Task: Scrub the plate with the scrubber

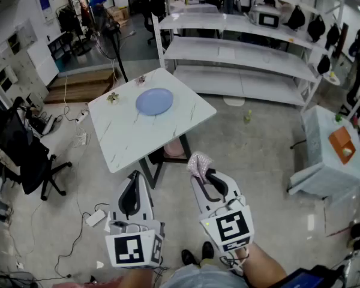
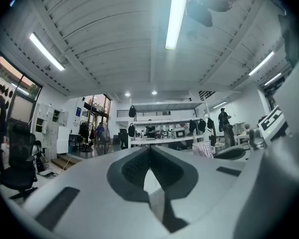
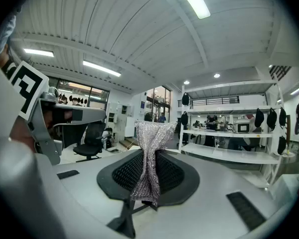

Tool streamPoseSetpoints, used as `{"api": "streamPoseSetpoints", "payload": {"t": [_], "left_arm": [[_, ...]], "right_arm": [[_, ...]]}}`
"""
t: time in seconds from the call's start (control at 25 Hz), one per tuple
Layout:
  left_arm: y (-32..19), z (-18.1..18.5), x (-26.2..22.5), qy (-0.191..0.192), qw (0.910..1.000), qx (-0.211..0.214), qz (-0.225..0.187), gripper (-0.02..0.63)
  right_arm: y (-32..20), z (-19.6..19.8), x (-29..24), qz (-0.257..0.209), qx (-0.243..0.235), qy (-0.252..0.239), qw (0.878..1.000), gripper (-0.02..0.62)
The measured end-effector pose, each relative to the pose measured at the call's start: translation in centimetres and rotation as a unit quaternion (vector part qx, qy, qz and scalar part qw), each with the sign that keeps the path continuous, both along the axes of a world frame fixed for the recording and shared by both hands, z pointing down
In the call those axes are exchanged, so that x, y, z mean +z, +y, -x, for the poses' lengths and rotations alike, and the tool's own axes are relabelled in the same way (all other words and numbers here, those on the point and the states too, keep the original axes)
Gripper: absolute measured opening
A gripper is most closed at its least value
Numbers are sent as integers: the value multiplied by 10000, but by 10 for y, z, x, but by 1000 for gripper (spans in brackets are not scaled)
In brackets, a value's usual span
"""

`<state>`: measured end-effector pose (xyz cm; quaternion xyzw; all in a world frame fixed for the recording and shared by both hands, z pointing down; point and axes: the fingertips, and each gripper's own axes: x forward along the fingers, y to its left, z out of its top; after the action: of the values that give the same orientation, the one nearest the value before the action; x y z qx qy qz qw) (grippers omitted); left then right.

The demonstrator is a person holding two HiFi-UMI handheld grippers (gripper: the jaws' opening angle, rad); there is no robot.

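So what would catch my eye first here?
Probably the crinkly silvery mesh scrubber, pinched in the right tool low in the head view. Farther off, a round pale blue plate lies on the white marble-look table. The left tool, beside the right one, is shut on nothing.

The right gripper (image 3: 149, 158), grey with black ribbed pads, has its jaws closed on a silvery, glittering mesh scrubber (image 3: 151, 138). The scrubber stands upright between the jaws, fans out above their tips and hangs crumpled toward the camera. Beyond the jaws to the left sits a black office chair (image 3: 92, 142); to the right run long white metal shelves (image 3: 229, 152). At far left is a white cube (image 3: 21, 89) bearing a black square marker.
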<state>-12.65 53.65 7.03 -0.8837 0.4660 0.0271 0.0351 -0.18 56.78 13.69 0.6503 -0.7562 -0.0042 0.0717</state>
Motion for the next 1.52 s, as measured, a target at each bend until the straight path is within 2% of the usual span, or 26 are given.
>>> {"api": "streamPoseSetpoints", "payload": {"t": [0.32, 0.56, 0.88, 1.16, 1.36, 1.52], "left_arm": [[-5, -16, 6, -51, 10000, -15, 50, 6], [-12, -37, 15, -146, 9998, -81, 66, 6], [-51, -61, 29, -165, 9996, -158, 161, 6], [-143, -66, 52, -126, 9988, -330, 345, 6], [-249, -68, 79, -162, 9971, -396, 623, 6], [-334, -68, 81, -221, 9966, -393, 694, 6]], "right_arm": [[-4, -14, 5, -33, -90, -59, 9999, 89], [-9, -51, 6, -84, -60, -270, 9996, 95], [-54, -87, 24, 130, -74, -248, 9996, 95], [-145, -87, 48, 330, -346, -206, 9986, 95], [-247, -79, 65, 483, -591, -267, 9967, 95], [-331, -68, 68, 594, -766, -341, 9947, 95]]}}
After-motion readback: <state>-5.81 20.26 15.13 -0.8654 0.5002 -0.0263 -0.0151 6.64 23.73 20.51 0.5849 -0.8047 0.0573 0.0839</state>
